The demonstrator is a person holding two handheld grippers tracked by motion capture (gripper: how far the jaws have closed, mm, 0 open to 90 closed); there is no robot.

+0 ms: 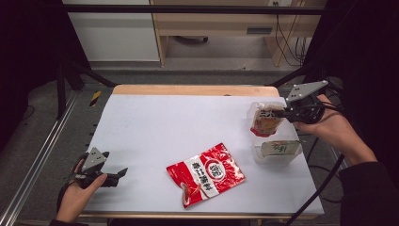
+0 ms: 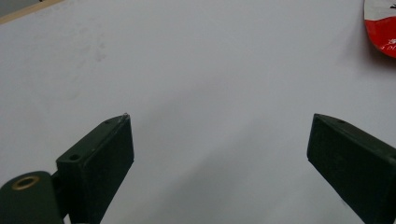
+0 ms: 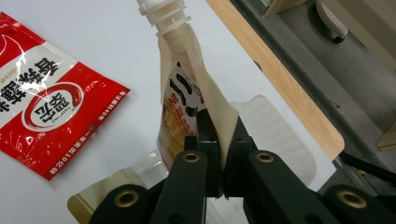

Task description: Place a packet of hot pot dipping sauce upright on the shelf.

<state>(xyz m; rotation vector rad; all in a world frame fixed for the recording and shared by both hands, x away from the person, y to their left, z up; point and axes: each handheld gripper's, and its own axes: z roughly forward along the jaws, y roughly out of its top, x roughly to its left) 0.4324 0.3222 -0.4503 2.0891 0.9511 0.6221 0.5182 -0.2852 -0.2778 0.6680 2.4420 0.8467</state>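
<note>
Beside the clear tub (image 1: 277, 150), right gripper (image 3: 219, 140) fingers clamp a spouted pouch (image 1: 264, 118); left gripper (image 2: 219, 154) fingers gape wide.

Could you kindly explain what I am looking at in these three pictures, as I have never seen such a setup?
A person holds a hand-held gripper in each hand at a white table. One picture looks down from above; the other two come from cameras riding on each gripper. The right gripper has its fingers shut on the edge of a spouted pouch, above a clear container that has another packet inside. The left gripper rests open at the table's near left corner, holding nothing. A red-and-white sachet lies flat mid-table.
</note>
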